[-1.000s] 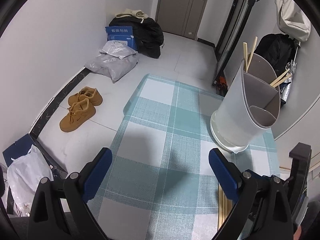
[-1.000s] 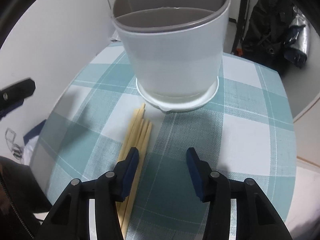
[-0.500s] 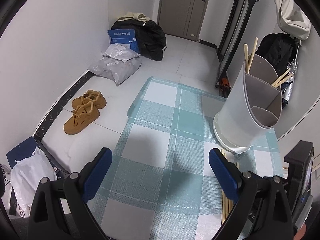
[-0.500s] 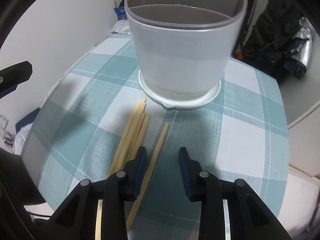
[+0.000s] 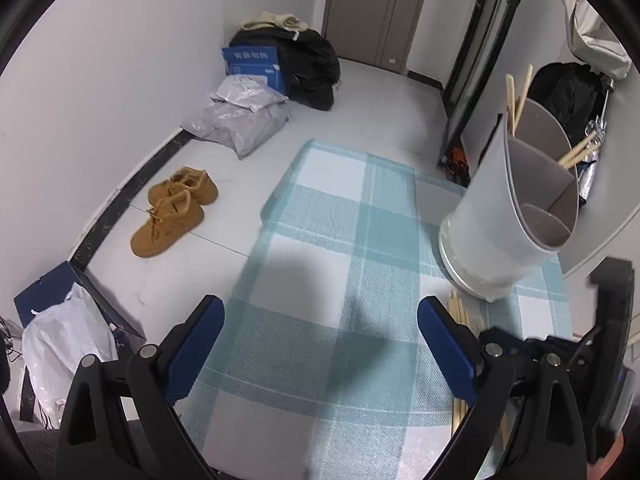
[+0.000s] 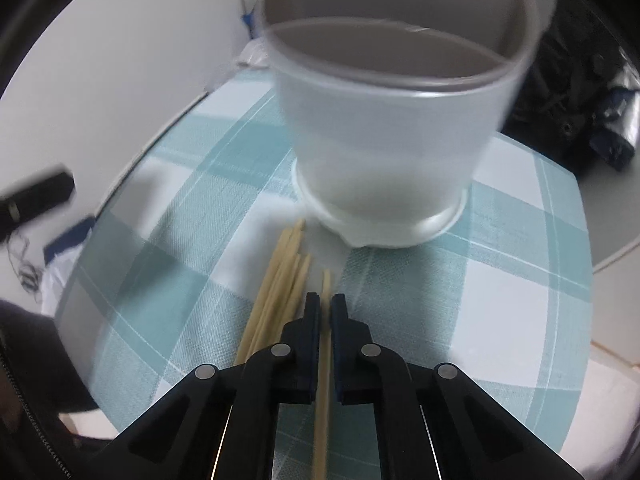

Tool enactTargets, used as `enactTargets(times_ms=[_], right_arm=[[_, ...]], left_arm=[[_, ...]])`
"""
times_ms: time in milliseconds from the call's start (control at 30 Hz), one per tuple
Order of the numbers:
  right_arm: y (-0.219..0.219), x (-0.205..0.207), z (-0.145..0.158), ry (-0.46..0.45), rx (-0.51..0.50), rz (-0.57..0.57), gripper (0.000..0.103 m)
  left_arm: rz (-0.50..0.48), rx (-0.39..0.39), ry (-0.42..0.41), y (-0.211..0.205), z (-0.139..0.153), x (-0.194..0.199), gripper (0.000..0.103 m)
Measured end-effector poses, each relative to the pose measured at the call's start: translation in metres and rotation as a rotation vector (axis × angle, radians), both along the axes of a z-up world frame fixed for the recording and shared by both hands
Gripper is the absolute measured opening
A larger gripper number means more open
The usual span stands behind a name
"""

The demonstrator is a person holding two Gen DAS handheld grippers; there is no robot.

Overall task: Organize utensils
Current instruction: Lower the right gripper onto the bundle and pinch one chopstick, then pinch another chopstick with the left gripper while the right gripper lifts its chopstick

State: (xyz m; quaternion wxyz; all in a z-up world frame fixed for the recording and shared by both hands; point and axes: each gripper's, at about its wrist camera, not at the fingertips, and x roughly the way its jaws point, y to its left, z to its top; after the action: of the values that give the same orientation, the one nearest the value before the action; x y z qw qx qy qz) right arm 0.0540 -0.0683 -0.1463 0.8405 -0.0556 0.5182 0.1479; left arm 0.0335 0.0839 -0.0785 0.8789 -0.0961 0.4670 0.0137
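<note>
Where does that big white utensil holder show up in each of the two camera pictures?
Left wrist view: the utensil holder stands at the right edge, tilted by the lens, chopsticks poking out.
Right wrist view: utensil holder fills the top centre, straight ahead.
Shared landmark: the loose chopsticks lying on the checked cloth at its base.

One utensil holder (image 5: 496, 216), two shoes (image 5: 176, 210), two grippers (image 5: 320, 344) (image 6: 326, 300)

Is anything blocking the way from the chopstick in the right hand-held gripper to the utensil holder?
Nothing visible. The right hand-held gripper is shut on one pale wooden chopstick, and only bare checked tablecloth lies between it and the white divided utensil holder ahead.
</note>
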Motion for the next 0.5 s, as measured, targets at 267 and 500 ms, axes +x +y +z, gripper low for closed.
enactTargets(times_ms=[267,500], right_arm=[[-0.057,-0.005,0.033,-0.056,0.244,-0.158,0.005],[-0.098,-0.013,0.043,-0.103,0.383,-0.255,0.005]], left_arm=[[-0.117,-0.121,0.171,-0.026,-0.027,0.006,0.095],[-0.178,-0.072,0.242,-0.055,-0.042,0.005,0.095]])
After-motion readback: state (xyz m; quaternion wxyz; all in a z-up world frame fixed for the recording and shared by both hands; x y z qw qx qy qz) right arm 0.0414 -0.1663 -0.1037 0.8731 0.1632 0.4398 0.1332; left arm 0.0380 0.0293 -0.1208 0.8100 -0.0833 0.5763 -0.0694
